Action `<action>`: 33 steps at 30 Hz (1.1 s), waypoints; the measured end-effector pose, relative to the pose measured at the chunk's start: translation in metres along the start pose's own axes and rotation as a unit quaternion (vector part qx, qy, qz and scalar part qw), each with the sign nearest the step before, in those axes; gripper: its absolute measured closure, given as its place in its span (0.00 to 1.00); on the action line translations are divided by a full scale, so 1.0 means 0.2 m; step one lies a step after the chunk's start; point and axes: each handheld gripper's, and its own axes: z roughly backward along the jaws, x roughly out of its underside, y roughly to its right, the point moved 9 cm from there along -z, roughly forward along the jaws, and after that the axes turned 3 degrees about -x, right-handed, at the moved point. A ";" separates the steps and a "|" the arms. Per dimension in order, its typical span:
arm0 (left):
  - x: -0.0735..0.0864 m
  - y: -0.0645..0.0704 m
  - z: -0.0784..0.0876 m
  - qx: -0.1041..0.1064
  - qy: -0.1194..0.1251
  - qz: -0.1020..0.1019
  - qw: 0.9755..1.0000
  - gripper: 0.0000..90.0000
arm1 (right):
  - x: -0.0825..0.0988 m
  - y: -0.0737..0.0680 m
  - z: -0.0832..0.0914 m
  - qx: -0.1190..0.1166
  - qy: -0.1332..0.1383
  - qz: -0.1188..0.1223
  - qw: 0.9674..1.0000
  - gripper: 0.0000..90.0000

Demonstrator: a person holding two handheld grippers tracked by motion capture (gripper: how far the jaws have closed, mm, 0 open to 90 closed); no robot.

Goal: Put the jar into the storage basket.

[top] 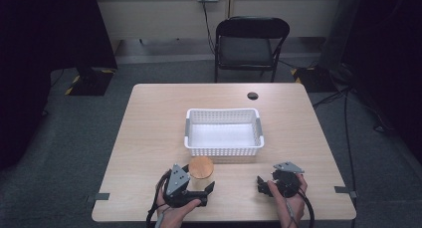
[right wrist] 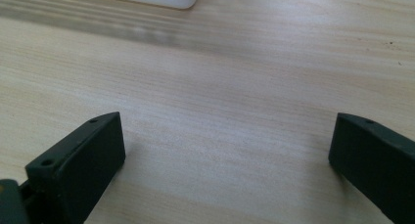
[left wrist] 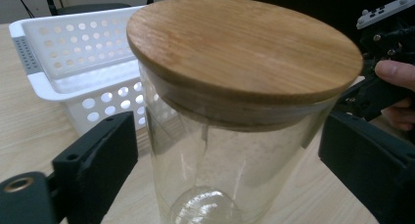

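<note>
Item: clear glass cylindrical jar with a round bamboo lid. It is standing upright on the pale wooden table, near the front edge and left of centre, just in front of the front left corner of the white perforated plastic basket. From above, the jar is showing as a tan disc.

Orientation: its long axis is running vertically, with the lid facing up and the base sitting on the table. The lid is lying flat and seated across the mouth.

Relation to the jaws: the left gripper is sitting at the jar's near side, pointing across the table toward the basket. In the left gripper view the glass wall is standing between the two black jaws, below the lid's rim, so the jaws are straddling the jar across its width, square to its upright axis. The jaws are standing apart, and a narrow gap is showing on each side between pad and glass, so they are not yet pressing on it.

Other hand: the right gripper is resting near the front edge, right of centre and well apart from the jar; its jaws are wide apart over bare wood, holding nothing. The left hand is plainly the nearer one.

Judgement: the next move is turning on closing squarely across the glass body.
</note>
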 end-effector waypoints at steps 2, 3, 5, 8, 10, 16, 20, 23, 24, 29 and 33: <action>0.02 0.00 -0.02 0.009 -0.009 -0.001 1.000 0.12 | 0.00 0.00 0.00 0.000 0.000 0.000 1.000 0.00; 0.03 0.00 -0.03 0.013 -0.015 0.002 1.000 0.13 | 0.00 0.00 0.00 0.000 0.000 0.000 1.000 0.00; 0.05 0.00 -0.04 0.014 -0.017 0.007 1.000 0.14 | 0.00 0.00 0.00 0.000 0.000 0.000 1.000 0.00; 0.06 -0.01 -0.05 0.015 -0.020 0.005 1.000 0.16 | 0.00 0.00 0.00 0.000 0.000 0.000 1.000 0.00; 0.05 -0.02 -0.05 0.013 -0.010 0.009 1.000 0.17 | 0.00 0.00 0.00 0.000 0.000 0.000 1.000 0.00; 0.05 -0.02 -0.07 0.011 -0.013 0.000 1.000 0.24 | 0.00 0.00 0.00 0.000 0.000 0.000 1.000 0.00; 0.05 -0.02 -0.07 0.005 -0.009 -0.011 1.000 0.26 | 0.00 0.00 0.00 0.000 0.000 0.000 1.000 0.00; 0.05 -0.02 -0.07 0.001 -0.008 -0.013 1.000 0.27 | 0.00 0.00 0.00 0.000 0.000 0.000 1.000 0.00; 0.04 -0.02 -0.07 0.001 -0.010 -0.014 1.000 0.27 | 0.00 0.00 0.00 0.000 0.000 0.000 1.000 0.00; 0.04 -0.02 -0.06 -0.005 -0.009 -0.009 1.000 0.27 | 0.00 0.00 0.00 0.000 0.000 0.000 1.000 0.00; 0.04 -0.03 -0.06 -0.006 -0.008 -0.004 1.000 0.27 | 0.00 0.00 0.00 0.000 0.000 0.000 1.000 0.00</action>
